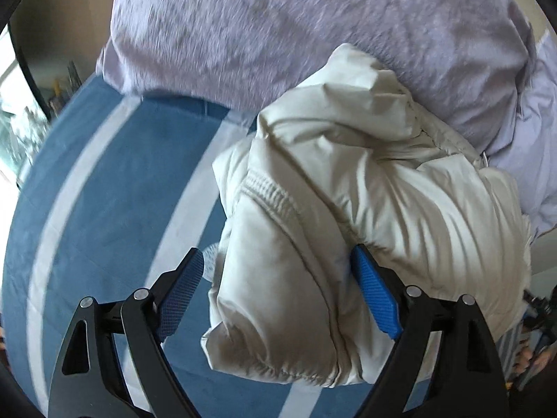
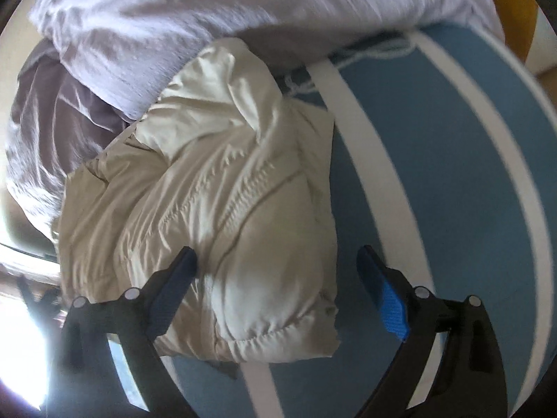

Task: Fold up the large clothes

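Note:
A cream puffy jacket (image 1: 348,209) lies folded in a thick bundle on a blue bed sheet with white stripes (image 1: 104,191). My left gripper (image 1: 278,261) is open, its blue pads on either side of the bundle's near end; the right pad (image 1: 374,296) touches the fabric. In the right wrist view the same jacket (image 2: 209,191) lies on the sheet (image 2: 435,174). My right gripper (image 2: 278,257) is open and straddles the bundle's near right corner, its left finger (image 2: 174,285) over the fabric. Neither grips anything.
A lilac fluffy blanket or pillow (image 1: 296,28) lies behind the jacket, touching its far edge; it also shows in the right wrist view (image 2: 209,10), with darker purple fabric (image 2: 45,104) to its left. A bright window (image 1: 14,122) is at the left.

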